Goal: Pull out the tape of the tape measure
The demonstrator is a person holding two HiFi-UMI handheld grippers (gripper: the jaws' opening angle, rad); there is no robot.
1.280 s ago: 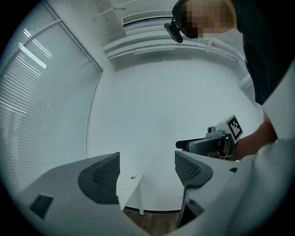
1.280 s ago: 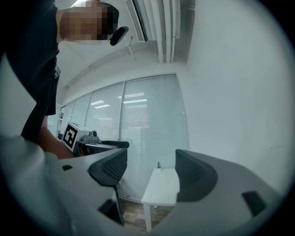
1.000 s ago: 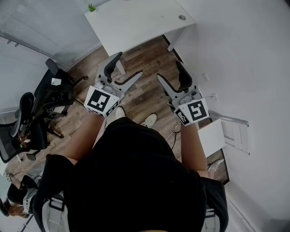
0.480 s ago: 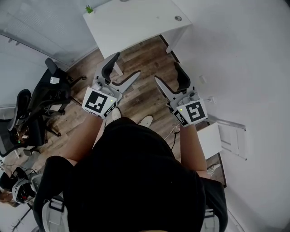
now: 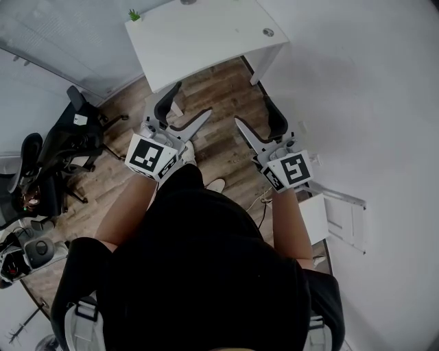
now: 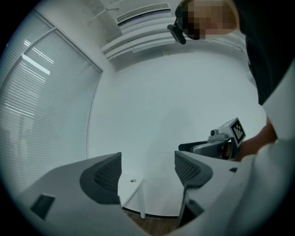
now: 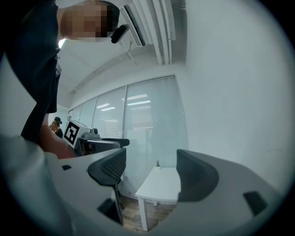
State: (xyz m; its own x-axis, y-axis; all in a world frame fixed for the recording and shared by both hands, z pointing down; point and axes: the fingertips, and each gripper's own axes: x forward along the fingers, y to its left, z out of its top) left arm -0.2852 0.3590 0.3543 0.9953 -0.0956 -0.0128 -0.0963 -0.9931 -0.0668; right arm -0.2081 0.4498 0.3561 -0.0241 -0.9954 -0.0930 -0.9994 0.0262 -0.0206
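No tape measure shows in any view. In the head view my left gripper and my right gripper are held side by side at chest height above the wooden floor, a little short of a white table. Both are open with nothing between the jaws. In the left gripper view the left gripper points at the white wall and the table's corner. In the right gripper view the right gripper points at the table and a window with blinds.
Black office chairs stand at the left on the wooden floor. A small green plant sits at the table's far corner. A white wall runs along the right, with a white box at its foot.
The person has stepped slightly forward toward the table; both grippers stay open and in much the same pose.
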